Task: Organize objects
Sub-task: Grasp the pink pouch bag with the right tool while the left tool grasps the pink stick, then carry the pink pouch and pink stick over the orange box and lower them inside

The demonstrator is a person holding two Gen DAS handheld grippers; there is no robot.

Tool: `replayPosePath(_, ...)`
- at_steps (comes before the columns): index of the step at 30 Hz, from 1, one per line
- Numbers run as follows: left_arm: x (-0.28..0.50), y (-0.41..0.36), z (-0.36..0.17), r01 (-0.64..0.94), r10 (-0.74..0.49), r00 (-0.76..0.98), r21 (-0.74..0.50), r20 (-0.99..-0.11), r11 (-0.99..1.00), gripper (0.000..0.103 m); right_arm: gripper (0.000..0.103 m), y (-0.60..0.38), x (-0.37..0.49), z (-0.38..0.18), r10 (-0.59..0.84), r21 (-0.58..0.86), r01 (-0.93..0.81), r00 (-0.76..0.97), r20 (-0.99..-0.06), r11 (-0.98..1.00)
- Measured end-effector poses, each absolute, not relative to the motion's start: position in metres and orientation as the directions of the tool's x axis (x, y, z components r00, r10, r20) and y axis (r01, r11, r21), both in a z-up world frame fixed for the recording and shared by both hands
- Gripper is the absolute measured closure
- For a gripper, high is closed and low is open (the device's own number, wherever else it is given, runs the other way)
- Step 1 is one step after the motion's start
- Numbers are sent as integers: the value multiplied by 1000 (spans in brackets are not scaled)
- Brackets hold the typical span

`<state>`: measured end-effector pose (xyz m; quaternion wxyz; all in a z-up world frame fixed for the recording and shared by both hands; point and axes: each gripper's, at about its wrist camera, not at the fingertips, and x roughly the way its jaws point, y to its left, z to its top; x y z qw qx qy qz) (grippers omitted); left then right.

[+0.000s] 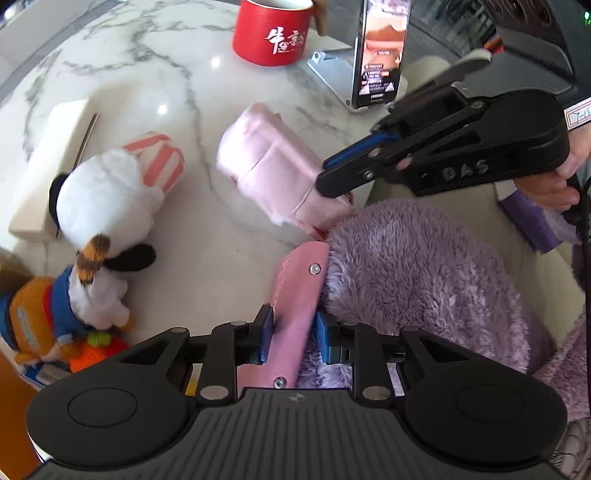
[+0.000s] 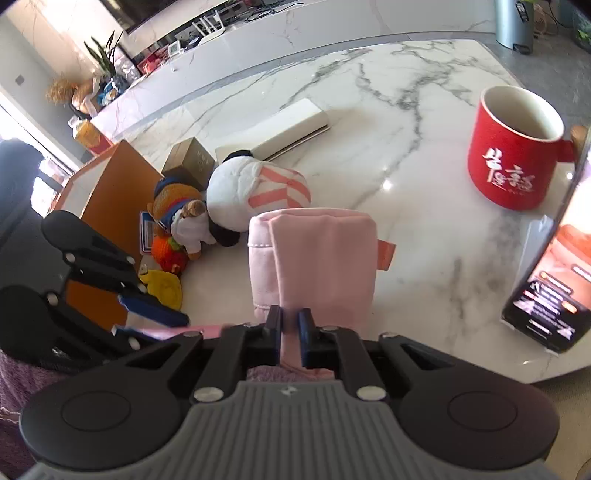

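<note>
A pink cloth bag (image 1: 273, 173) (image 2: 325, 258) lies on the white marble table (image 1: 184, 92) near its front edge. My right gripper (image 2: 290, 325) is shut on the bag's near edge; in the left wrist view the right gripper (image 1: 325, 181) comes in from the upper right, held by a hand. My left gripper (image 1: 291, 325) is shut on the bag's flat pink strap (image 1: 295, 295), which has a metal rivet at each end. In the right wrist view the left gripper (image 2: 147, 319) shows at the lower left with the strap (image 2: 173, 330) pinched between its blue pads.
A red mug (image 1: 273, 33) (image 2: 513, 155) and a lit phone on a stand (image 1: 380, 55) (image 2: 550, 291) stand behind the bag. Plush toys (image 1: 110, 192) (image 2: 251, 184), a white box (image 1: 48, 166) and an orange box (image 2: 110, 206) lie left. Purple fleece (image 1: 424, 277) lies beside my left gripper.
</note>
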<state>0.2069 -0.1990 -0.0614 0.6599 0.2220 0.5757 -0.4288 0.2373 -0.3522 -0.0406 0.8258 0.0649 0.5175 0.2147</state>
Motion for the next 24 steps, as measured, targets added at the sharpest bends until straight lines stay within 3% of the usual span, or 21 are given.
replayPosePath(2, 208, -201, -64, 820, -301, -25, -191, -953, 539, 74, 85, -345, 236, -45, 388, 282, -306, 379, -840, 909)
replayPosePath(6, 204, -205, -66, 824, -272, 0, -154, -962, 545, 74, 56, -329, 235, -54, 325, 185, -352, 398, -858, 918)
replayPosePath(8, 203, -206, -66, 820, -262, 12, -140, -965, 555, 74, 49, -321, 235, -59, 289, 127, -379, 408, -866, 917)
replayPosePath(16, 191, -194, -67, 753, -259, 104, -94, -960, 651, 77, 31, -296, 243, -78, 226, 19, -454, 406, -886, 891)
replayPosePath(17, 191, -190, -65, 737, -267, 117, -97, -957, 669, 77, 31, -295, 243, -80, 222, 11, -459, 407, -886, 888)
replayPosePath(24, 182, -156, -36, 643, -346, 211, -137, -914, 753, 79, 78, -295, 235, -63, 211, -11, -440, 453, -866, 898)
